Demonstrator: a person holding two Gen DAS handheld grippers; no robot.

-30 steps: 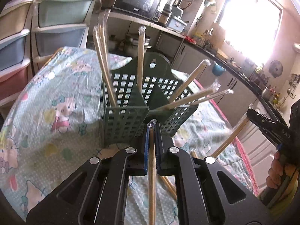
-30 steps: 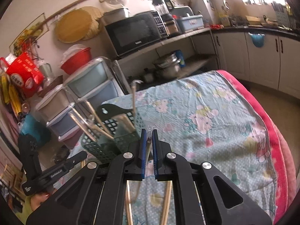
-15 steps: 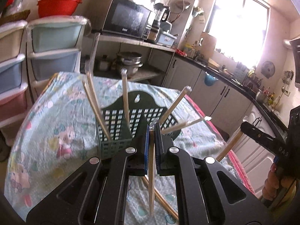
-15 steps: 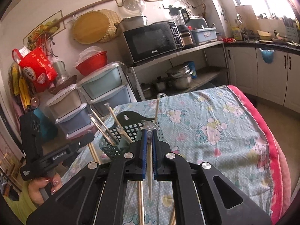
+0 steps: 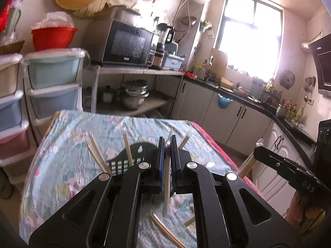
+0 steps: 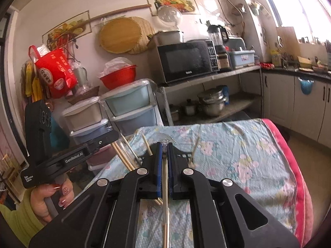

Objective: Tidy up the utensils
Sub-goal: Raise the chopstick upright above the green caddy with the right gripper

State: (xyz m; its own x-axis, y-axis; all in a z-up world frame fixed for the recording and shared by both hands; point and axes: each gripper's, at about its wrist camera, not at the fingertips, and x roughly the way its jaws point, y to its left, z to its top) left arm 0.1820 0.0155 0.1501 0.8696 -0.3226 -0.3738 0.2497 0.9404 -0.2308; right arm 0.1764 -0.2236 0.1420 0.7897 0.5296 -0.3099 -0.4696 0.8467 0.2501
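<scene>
Covering the table, a cartoon-print cloth (image 5: pixel 62 165) bears the green slotted basket (image 5: pixel 132 155) mid-cloth, wrapped chopsticks (image 5: pixel 97 156) leaning inside. Left gripper (image 5: pixel 168 144) and right gripper (image 6: pixel 165 147) each clench one wrapped chopstick pair, (image 5: pixel 166 186) and (image 6: pixel 165 196), hanging above the cloth.

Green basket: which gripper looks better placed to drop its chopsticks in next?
Left, probably. The left gripper, shut on wrapped chopsticks, has the basket just ahead; from the right gripper it sits off to one side.
</scene>
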